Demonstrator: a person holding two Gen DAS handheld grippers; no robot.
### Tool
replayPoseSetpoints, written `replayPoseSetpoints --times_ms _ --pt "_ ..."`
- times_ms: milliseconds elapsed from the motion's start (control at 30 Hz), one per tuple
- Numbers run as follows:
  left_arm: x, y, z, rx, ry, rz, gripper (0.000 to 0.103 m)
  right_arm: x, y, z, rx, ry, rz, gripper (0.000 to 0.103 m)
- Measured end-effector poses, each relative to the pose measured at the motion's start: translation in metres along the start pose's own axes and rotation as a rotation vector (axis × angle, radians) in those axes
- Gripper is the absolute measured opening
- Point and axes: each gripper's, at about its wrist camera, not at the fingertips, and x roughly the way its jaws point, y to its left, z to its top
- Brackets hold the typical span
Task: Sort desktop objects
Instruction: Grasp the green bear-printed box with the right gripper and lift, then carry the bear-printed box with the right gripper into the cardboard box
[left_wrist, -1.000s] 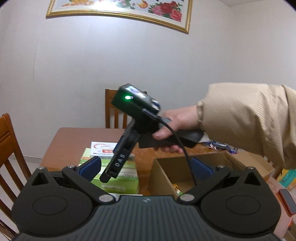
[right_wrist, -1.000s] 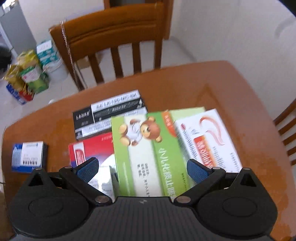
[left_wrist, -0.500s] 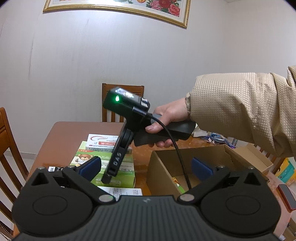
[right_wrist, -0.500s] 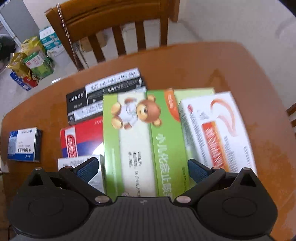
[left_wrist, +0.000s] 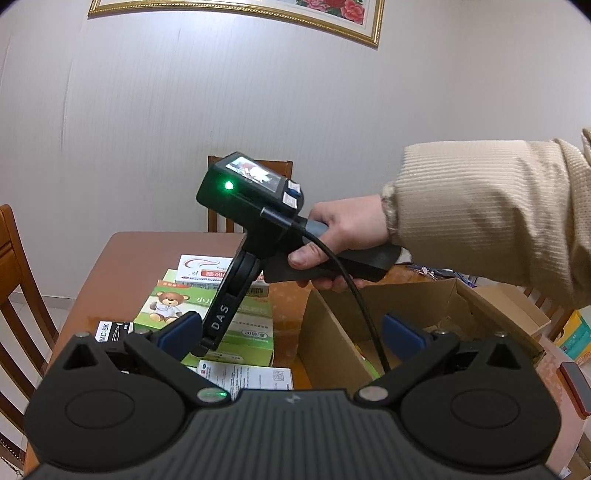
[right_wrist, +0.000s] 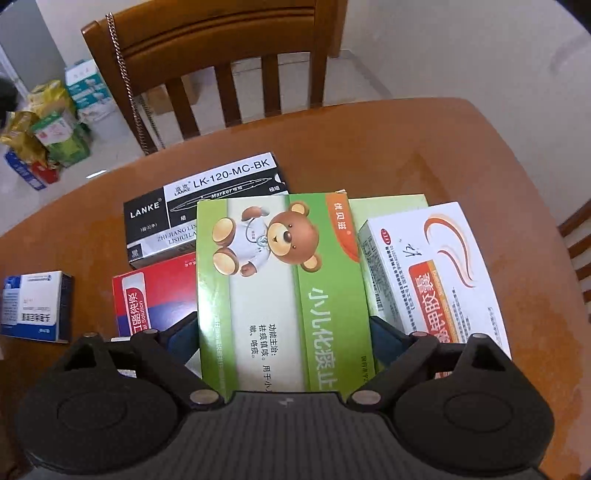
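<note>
1. The right gripper (right_wrist: 284, 332) has just been closing; its fingers (right_wrist: 183, 330) flank the green bear-printed medicine box (right_wrist: 277, 280), contact unclear.
2. That box lies mid-frame atop other cartons on the bench (right_wrist: 369, 147).
3. The left gripper (left_wrist: 291, 332) is released, empty.

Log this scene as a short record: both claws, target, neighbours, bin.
right claw: jaws have just been closing, astride green bear box; contact unclear
left claw: open, nothing between pads
neighbours: white-orange box on its right, red box on its left, black marker box beyond
bin: open cardboard box beside the pile
</note>
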Motion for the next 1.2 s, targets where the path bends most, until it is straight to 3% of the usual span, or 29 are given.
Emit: replayPoseSetpoints --times_ms 300,467,667,967,1200 --pt "-0.008 -0.008 0.0 -0.009 0.005 0.02 0.103 -0.018 -0.005 -0.003 0.27 -0.06 -0.009 0.095" --pt "-0.006 -0.013 -0.003 -0.011 0.017 0.054 0.103 -0.033 -0.007 -0.005 0.35 -0.1 0.003 0.095" --pt "-0.02 -0.013 -0.005 -0.035 -0.006 0.052 0.103 -0.049 -0.004 -0.011 0.462 -0.174 0.071 0.095" --pt "-0.058 -0.026 -0.003 -0.006 -0.084 -0.04 0.103 -0.093 0.013 -0.031 0.57 -0.304 0.158 0.095" --pt "-0.06 -0.059 0.011 0.06 -0.12 -0.145 0.103 -0.153 0.025 -0.071 0.628 -0.415 0.127 0.095"
